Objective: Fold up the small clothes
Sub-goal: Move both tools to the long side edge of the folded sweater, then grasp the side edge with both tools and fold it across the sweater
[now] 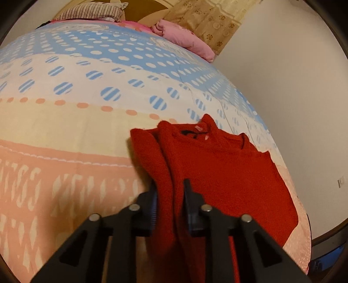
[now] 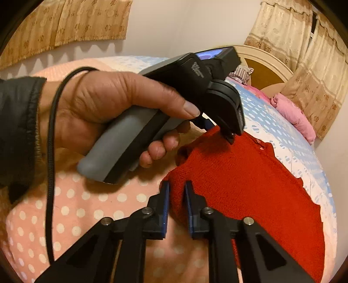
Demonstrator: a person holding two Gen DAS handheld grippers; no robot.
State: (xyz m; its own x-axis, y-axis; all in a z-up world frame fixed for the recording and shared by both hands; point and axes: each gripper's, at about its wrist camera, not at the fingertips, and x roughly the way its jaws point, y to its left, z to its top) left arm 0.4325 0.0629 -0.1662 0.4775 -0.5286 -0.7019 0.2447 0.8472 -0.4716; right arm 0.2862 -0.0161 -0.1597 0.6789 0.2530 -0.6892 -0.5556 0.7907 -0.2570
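**Both grippers clamped on the red sweater's edge**

Left gripper (image 1: 169, 189) first: in its own view we see the two black fingers with blue pads closed on a raised fold of the red sweater (image 1: 221, 172), the knit bunched and pinched between them. From the right wrist view we see the same tool from outside, held by the person's left hand (image 2: 113, 108), a dark sleeve (image 2: 17, 130) at the wrist and a black cable (image 2: 51, 152) looping past it; its tip sits on the sweater's far left corner.

Right gripper (image 2: 177, 187): we see its fingers nearly together on the near left corner of the sweater, cloth between the pads, so we log it as grasping the garment.

Sweater: bright red, fuzzy knit, lying mostly flat on the bedspread (image 1: 65, 130) near the bed's right side. Collar at the far end, with a dark inner neckline and a small pale label. We note a sleeve folded in along the left side, forming a thick ridge. Right edge uneven.

Bedspread: peach, cream and blue bands with dots. Far end: a striped pillow (image 1: 91, 14) and a pink bundle (image 1: 184, 37). Patterned curtain (image 1: 208, 21) beyond.
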